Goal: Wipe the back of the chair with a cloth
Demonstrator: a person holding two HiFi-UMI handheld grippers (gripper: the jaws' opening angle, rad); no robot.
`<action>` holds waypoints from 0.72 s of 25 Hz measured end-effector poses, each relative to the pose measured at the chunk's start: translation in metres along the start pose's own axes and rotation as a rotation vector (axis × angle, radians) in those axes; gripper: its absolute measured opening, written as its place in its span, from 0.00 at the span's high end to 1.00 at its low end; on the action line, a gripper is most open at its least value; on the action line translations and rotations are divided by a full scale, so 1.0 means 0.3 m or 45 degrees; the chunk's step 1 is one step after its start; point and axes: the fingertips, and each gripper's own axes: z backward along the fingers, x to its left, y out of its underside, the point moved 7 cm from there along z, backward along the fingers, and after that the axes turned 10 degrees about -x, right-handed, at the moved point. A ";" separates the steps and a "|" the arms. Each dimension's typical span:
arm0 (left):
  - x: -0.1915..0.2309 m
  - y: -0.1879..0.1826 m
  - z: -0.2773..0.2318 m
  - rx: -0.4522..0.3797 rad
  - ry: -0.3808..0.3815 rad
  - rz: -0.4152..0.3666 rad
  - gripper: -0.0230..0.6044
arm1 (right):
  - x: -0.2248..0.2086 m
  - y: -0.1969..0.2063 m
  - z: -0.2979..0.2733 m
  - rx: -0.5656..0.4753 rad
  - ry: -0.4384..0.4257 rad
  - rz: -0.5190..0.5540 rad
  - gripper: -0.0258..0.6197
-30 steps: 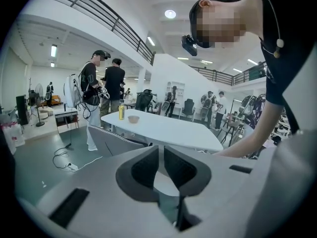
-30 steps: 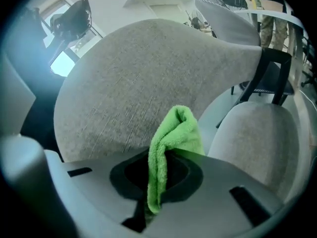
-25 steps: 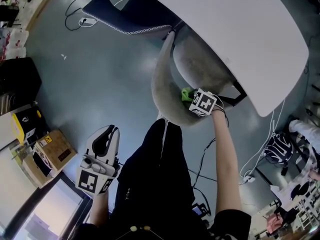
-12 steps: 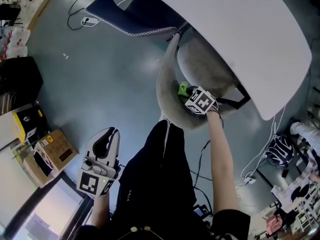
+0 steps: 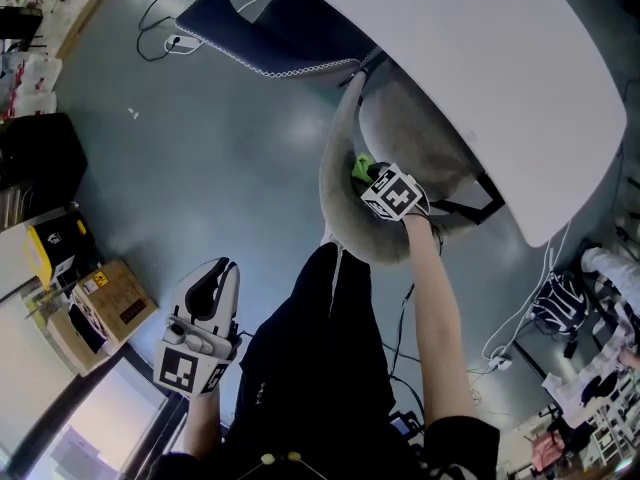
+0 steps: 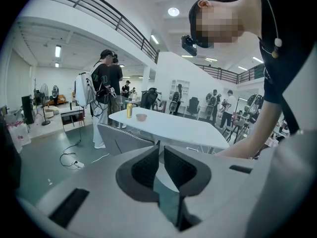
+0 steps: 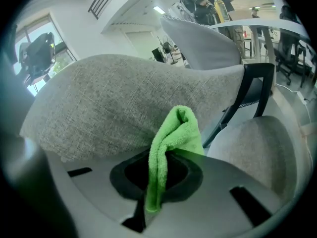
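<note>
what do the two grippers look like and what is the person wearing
The left gripper and right gripper are pale grey shells with black padded fingers, each carrying a white cube of black square markers. The person wears black clothes with short sleeves.

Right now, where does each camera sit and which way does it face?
Head view: on the person's head, facing steeply down on the grey chair back and white table; shows dark-clothed torso, right arm, left gripper, right gripper.
Left gripper view: low at the person's side, facing across the room to the table; its empty tongs nearly together, arm at right.
Right gripper view: at the chair back, looking along tongs clamping the green cloth.
Head and right gripper views share cloth and chair back.
</note>
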 end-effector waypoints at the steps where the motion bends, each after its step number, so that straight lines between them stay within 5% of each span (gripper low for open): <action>1: 0.003 0.001 0.002 0.001 -0.004 0.000 0.90 | -0.006 -0.007 -0.004 -0.003 0.006 -0.002 0.93; 18: 0.035 0.005 0.061 0.034 -0.090 -0.007 0.90 | -0.141 -0.150 -0.053 -0.074 0.170 -0.018 0.93</action>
